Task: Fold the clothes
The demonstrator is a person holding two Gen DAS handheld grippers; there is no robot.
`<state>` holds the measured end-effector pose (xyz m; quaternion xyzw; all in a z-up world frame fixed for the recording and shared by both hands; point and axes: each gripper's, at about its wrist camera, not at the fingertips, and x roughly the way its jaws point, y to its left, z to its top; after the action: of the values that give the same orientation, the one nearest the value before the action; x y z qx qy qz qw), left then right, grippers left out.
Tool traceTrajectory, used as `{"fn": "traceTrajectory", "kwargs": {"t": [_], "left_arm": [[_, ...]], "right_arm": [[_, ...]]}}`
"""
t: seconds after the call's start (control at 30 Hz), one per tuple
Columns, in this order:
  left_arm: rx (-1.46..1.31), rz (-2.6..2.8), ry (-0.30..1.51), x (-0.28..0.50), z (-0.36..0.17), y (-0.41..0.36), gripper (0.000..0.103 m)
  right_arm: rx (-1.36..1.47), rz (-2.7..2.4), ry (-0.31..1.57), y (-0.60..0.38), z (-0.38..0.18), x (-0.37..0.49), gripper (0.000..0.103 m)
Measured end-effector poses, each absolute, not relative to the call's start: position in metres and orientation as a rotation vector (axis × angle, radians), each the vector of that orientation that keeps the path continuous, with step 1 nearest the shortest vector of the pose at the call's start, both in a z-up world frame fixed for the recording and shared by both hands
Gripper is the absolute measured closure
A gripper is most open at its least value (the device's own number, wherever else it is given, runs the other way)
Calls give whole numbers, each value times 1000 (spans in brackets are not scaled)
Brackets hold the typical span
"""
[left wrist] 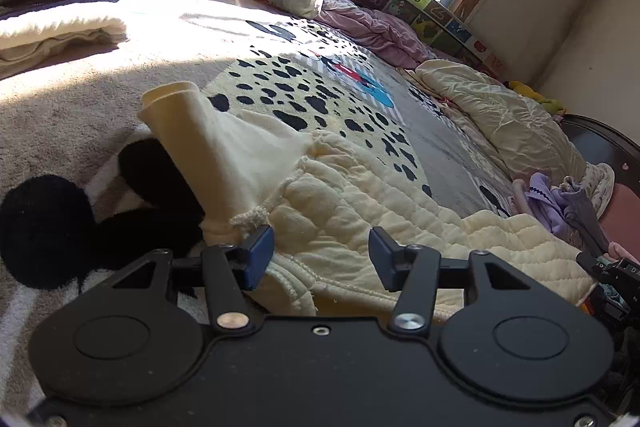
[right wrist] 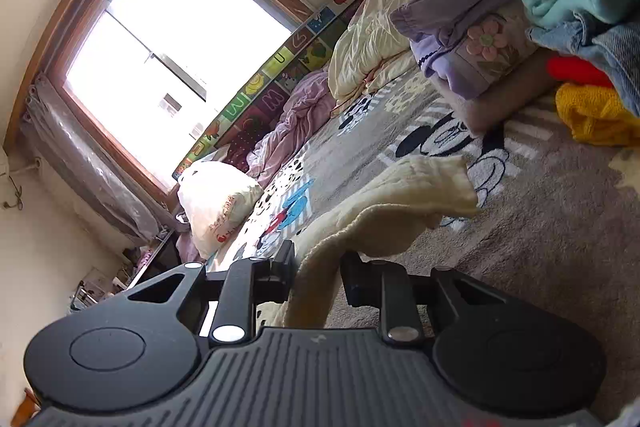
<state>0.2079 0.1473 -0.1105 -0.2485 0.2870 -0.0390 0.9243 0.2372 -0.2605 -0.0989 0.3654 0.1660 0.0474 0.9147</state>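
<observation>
Cream quilted garment [left wrist: 360,211] lies bunched right in front of the left gripper [left wrist: 322,253], whose blue pads stand about half apart with the hem between them — the left pad touches it, the right does not. Over the cartoon-print blanket [right wrist: 540,227], the right gripper [right wrist: 316,273] is clamped on a fold of the same garment [right wrist: 384,211] — its far end hangs ahead.
</observation>
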Motion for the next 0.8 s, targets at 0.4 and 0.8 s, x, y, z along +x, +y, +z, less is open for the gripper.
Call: {"fn": "traceTrajectory", "kwargs": {"t": [0.4,0.8], "left_arm": [[-523,-84,600,207,-110,151,50],[-523,-83,537,204,-97,159,50]], "right_arm": [[667,-126,493,-276,-135,216,63],[483,-158,534,-292,-131,212,48]]}}
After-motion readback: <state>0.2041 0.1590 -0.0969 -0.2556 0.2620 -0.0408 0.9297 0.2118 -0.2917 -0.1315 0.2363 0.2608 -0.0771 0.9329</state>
